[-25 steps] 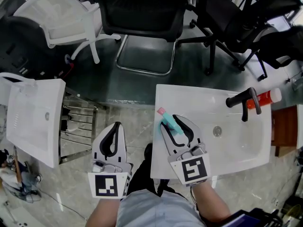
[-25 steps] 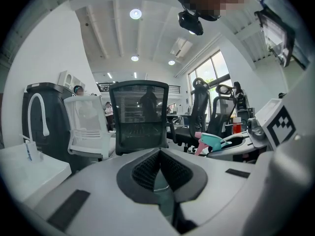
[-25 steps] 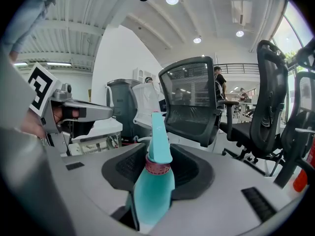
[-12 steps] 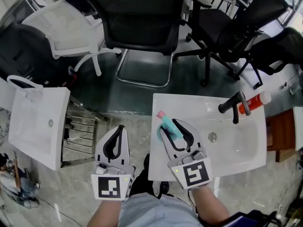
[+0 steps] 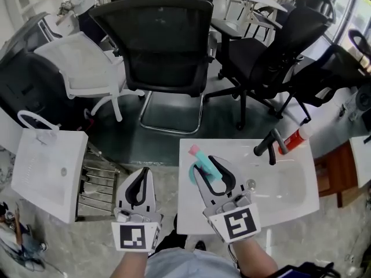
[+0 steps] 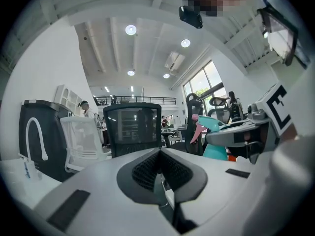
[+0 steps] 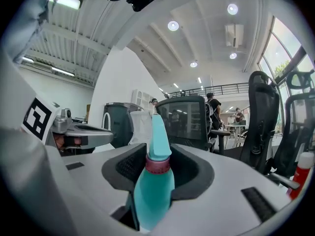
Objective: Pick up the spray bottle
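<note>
In the head view, the right gripper [image 5: 206,165] clamps the teal spray bottle [image 5: 201,158] over the left end of the white sink [image 5: 278,213]. The left gripper [image 5: 143,172] is to the left, off the sink.

In the left gripper view, its jaws are pressed together and empty.

In the right gripper view, the jaws squeeze the bottle's body.

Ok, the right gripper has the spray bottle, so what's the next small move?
Probably keep the right gripper clamped and raise the spray bottle straight up a little: the jaws press on its body, and it hangs over the left edge of the sink.
</note>
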Available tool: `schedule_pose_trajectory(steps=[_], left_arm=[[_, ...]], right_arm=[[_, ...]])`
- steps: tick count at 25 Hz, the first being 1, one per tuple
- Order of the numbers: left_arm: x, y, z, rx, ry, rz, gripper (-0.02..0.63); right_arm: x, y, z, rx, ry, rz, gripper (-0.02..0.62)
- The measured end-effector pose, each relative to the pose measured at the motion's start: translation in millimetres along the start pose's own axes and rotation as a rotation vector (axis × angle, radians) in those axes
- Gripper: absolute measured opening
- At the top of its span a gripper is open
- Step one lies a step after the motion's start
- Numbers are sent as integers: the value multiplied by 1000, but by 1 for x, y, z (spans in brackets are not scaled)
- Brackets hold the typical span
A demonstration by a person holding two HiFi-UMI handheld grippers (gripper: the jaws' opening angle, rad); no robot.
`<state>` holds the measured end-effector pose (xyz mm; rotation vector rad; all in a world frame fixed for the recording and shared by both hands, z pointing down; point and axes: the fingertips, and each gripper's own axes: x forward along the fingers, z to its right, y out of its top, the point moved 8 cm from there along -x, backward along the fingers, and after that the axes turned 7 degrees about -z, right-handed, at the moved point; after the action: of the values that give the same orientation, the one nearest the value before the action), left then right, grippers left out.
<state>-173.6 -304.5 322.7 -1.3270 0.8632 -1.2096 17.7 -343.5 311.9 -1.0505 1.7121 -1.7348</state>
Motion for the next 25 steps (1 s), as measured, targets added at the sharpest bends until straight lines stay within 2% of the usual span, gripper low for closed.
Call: schedule_pose_trajectory(steps=[6,13,19,25], left_arm=[[-7,15,-5,0,27,32,18],[-16,23,-5,8,26,61,18],[-19,21,-5,7,15,64,18],[-16,21,-5,3,9,68,18]], right_arm=[[-14,20,4,-14,-29,32,160],[-24,20,-2,-13,-29,3,160],[-24,21,-4,-39,-60,46,160],[-25,18,-2,-18,-65,26,160]])
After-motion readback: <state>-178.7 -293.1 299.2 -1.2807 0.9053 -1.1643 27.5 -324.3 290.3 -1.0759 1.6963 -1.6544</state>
